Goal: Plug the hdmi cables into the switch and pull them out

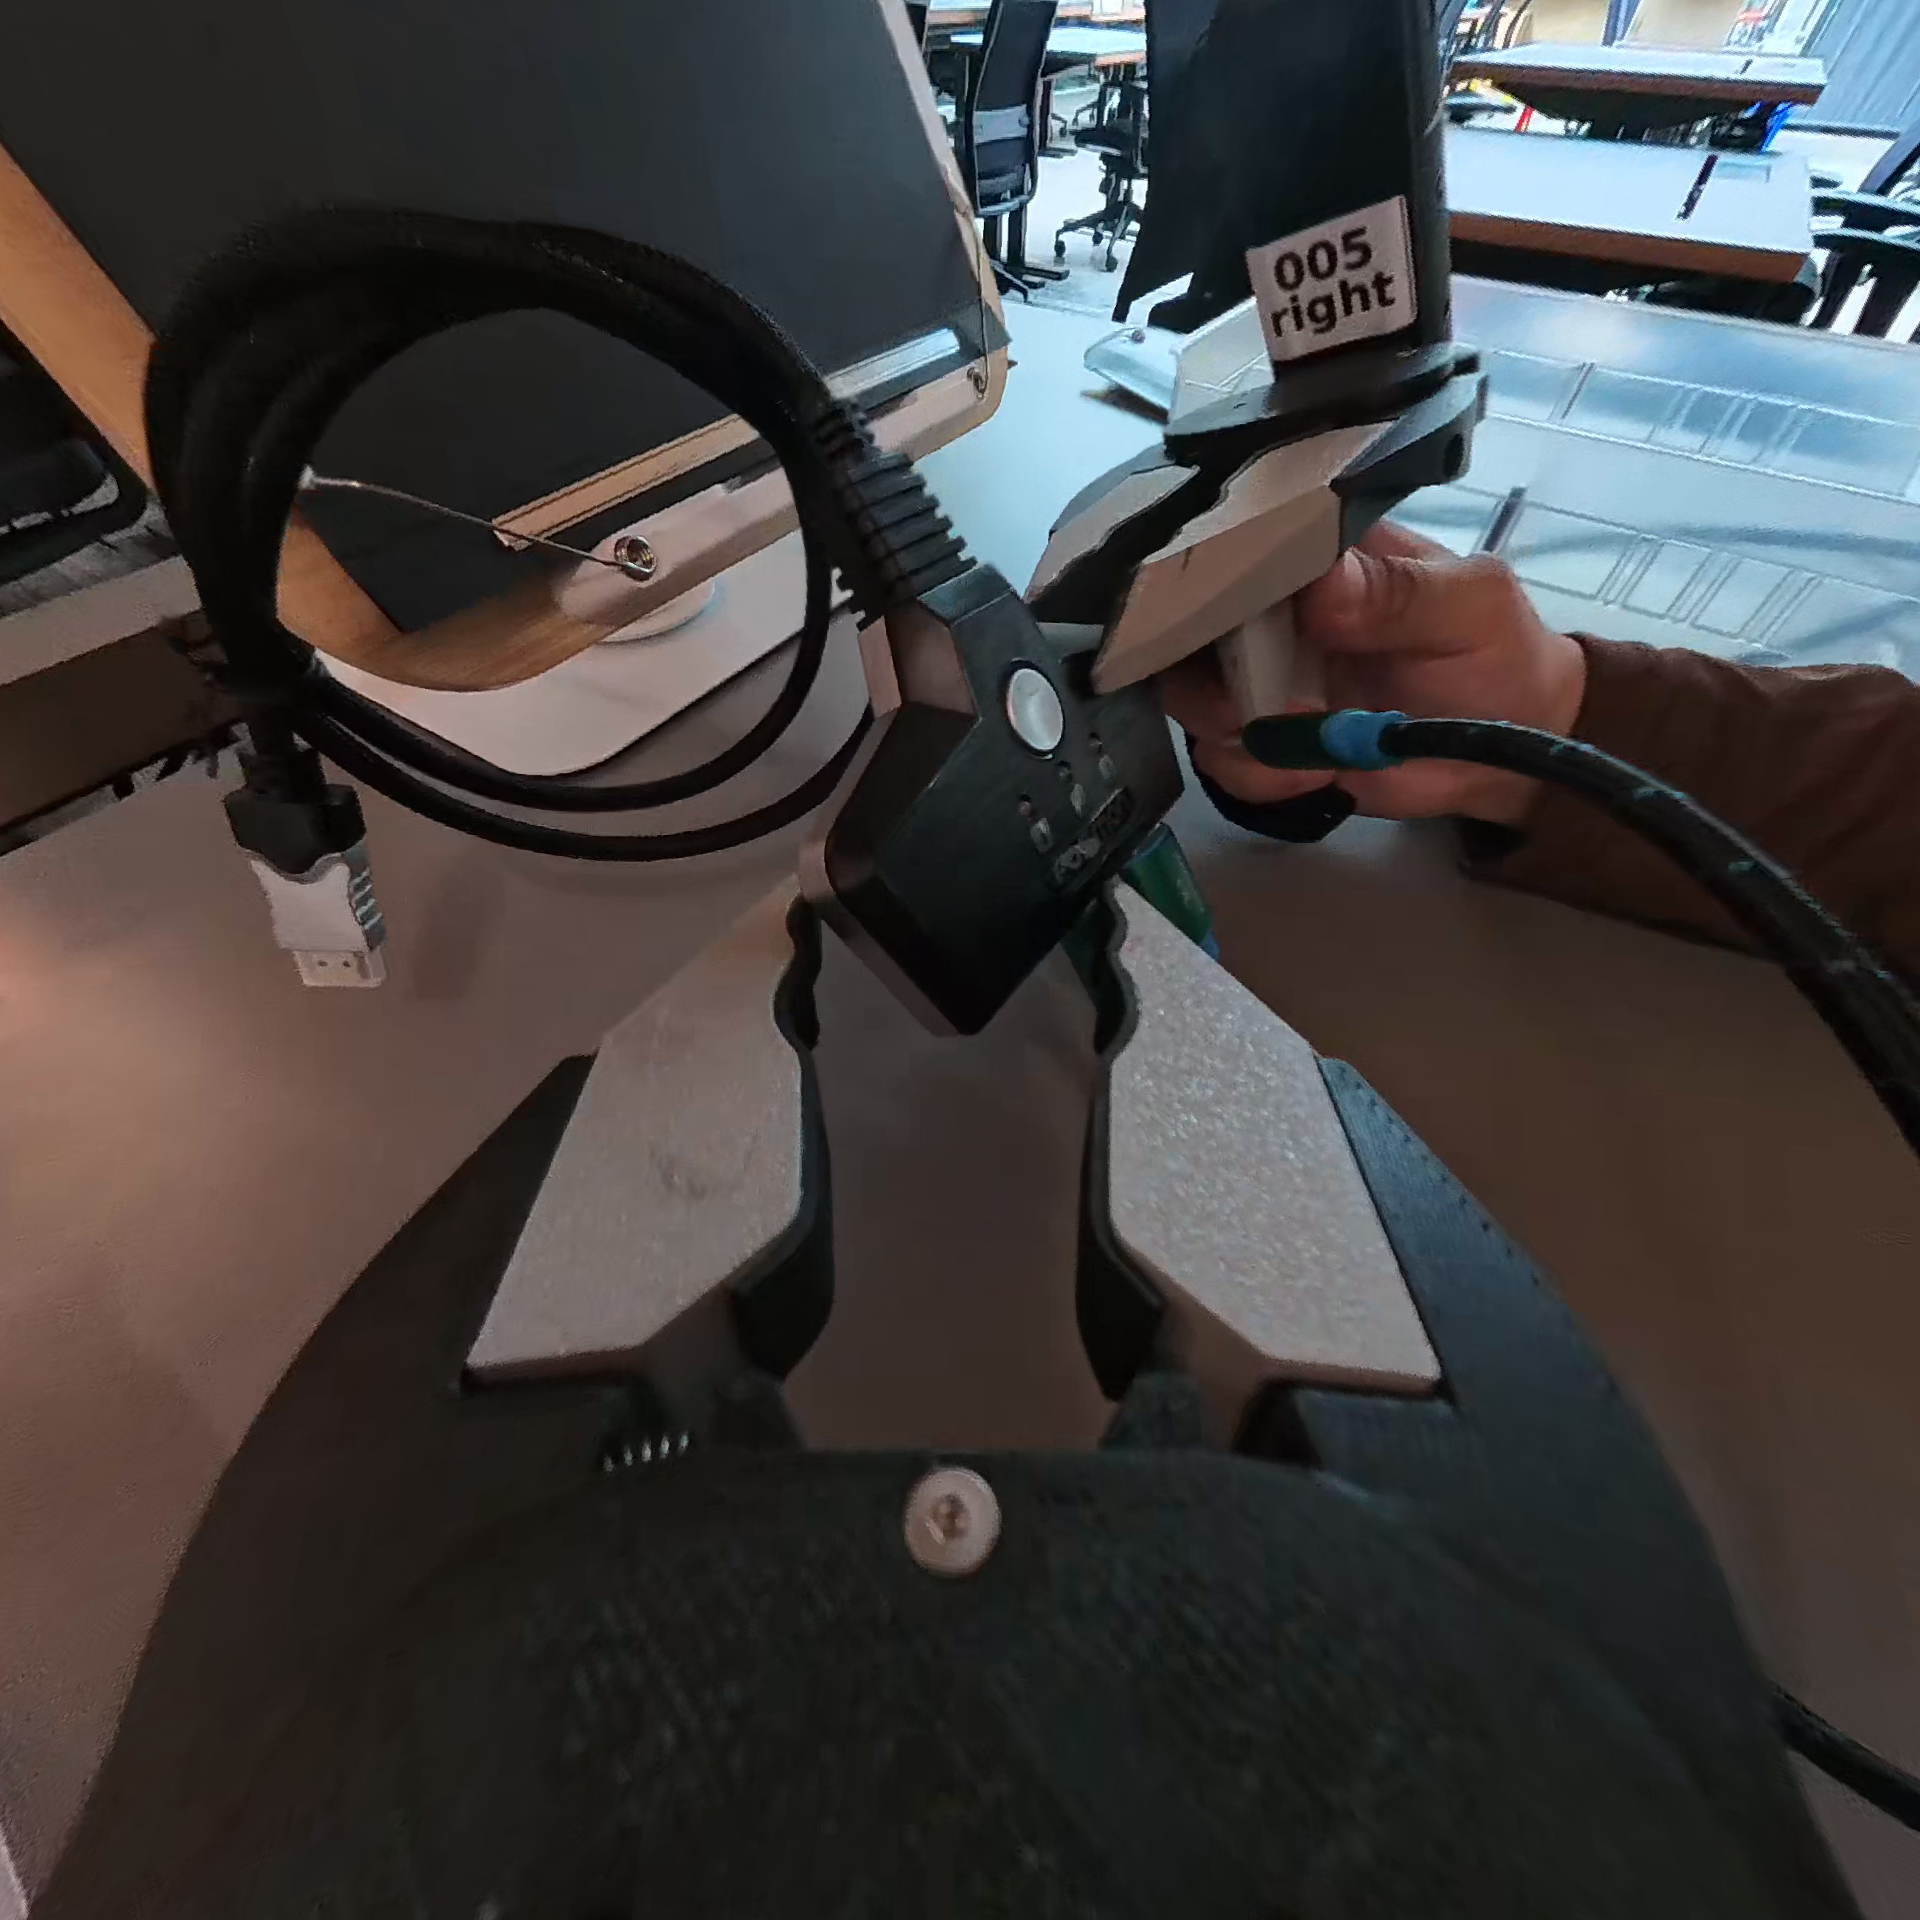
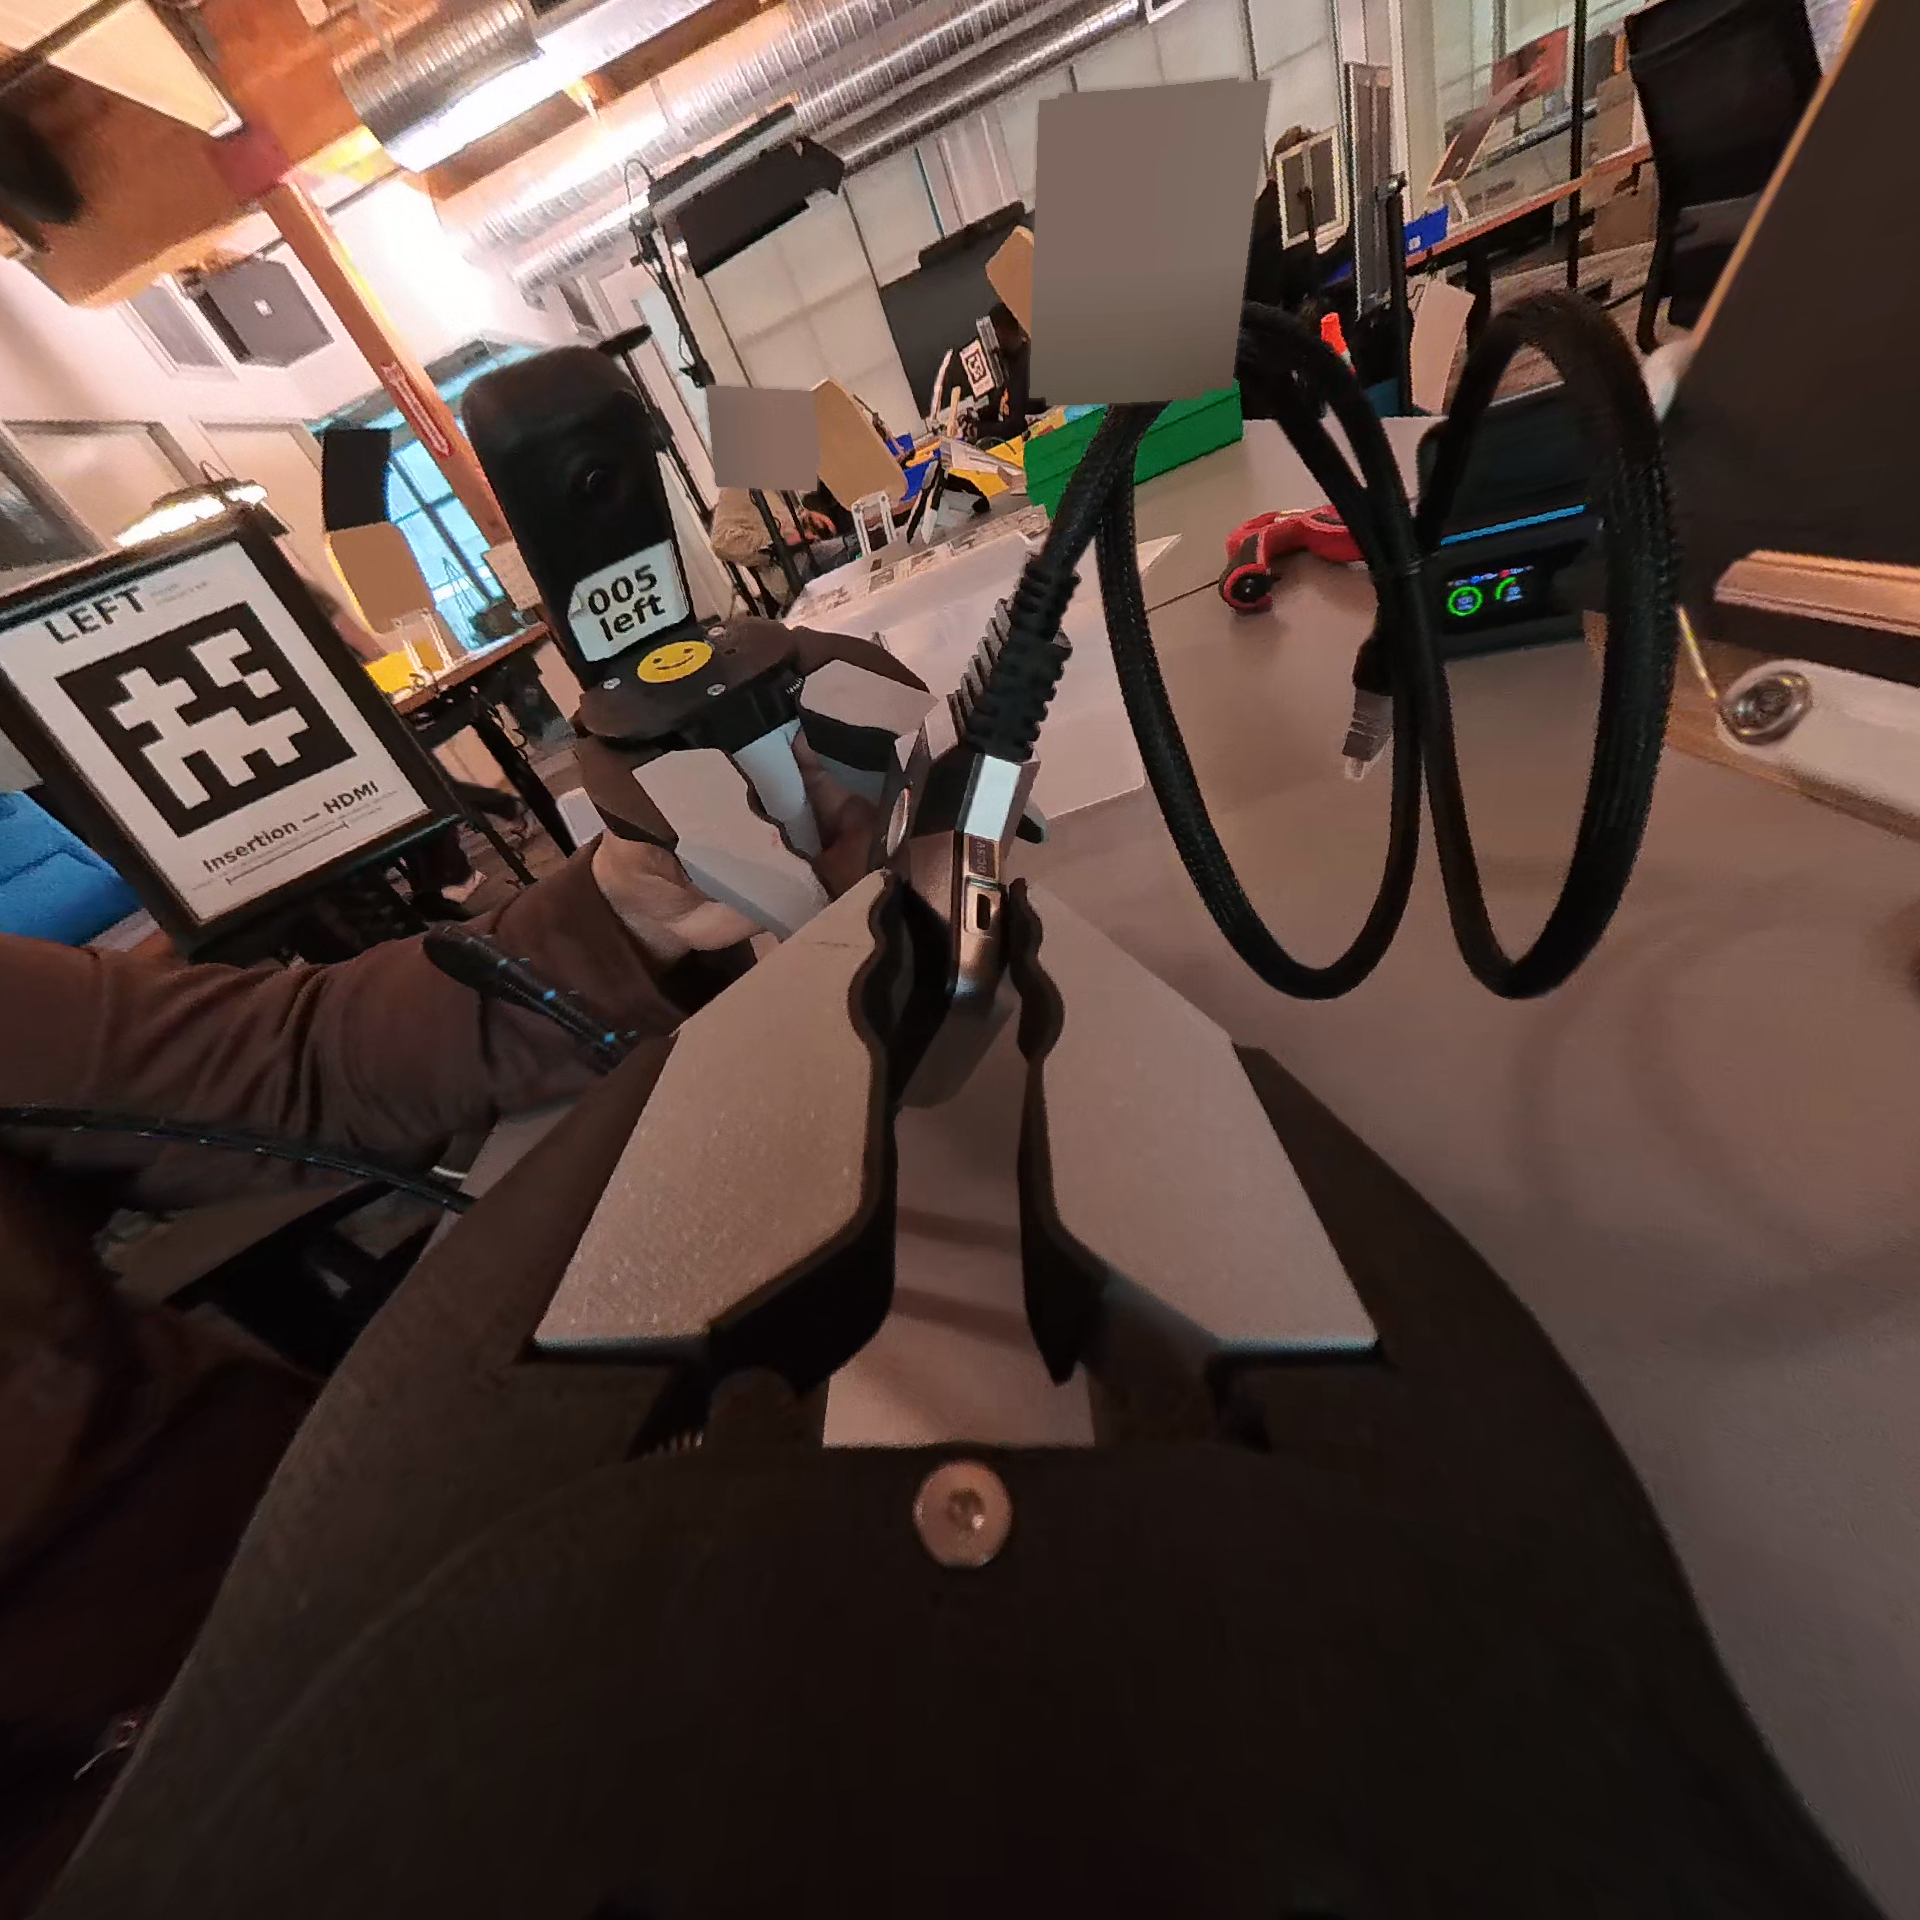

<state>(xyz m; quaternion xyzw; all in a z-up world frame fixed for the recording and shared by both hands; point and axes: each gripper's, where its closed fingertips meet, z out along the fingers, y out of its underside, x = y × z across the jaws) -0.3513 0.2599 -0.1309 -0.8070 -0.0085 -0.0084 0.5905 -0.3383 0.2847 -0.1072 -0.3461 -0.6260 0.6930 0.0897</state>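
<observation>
The black HDMI switch point(image 1: 966, 831) with a round silver button is held up above the grey table point(image 1: 312, 1143). My left gripper point(image 1: 956, 920) is shut on its lower end. My right gripper point(image 1: 1081, 665) is shut on its upper right edge. In the right wrist view my right gripper point(image 2: 961, 935) clamps the switch's silver side point(image 2: 977, 883), which has a small port, and my left gripper point(image 2: 894, 769) holds it from beyond. The switch's own braided cable point(image 1: 499, 312) coils to the left, and its silver plug point(image 1: 322, 914) hangs free. A green piece point(image 1: 1169, 873) shows behind the switch; I cannot tell what it is.
A wood-edged black board point(image 1: 520, 208) stands on the table behind the coil. A framed marker sign point(image 2: 208, 727) stands at the left. A power unit with a lit display point(image 2: 1496, 592), a red tool point(image 2: 1288, 551) and a green box point(image 2: 1143, 436) lie farther back. Sleeved hands point(image 1: 1434, 665) hold both grippers. Left tips to right tips: about 4 centimeters.
</observation>
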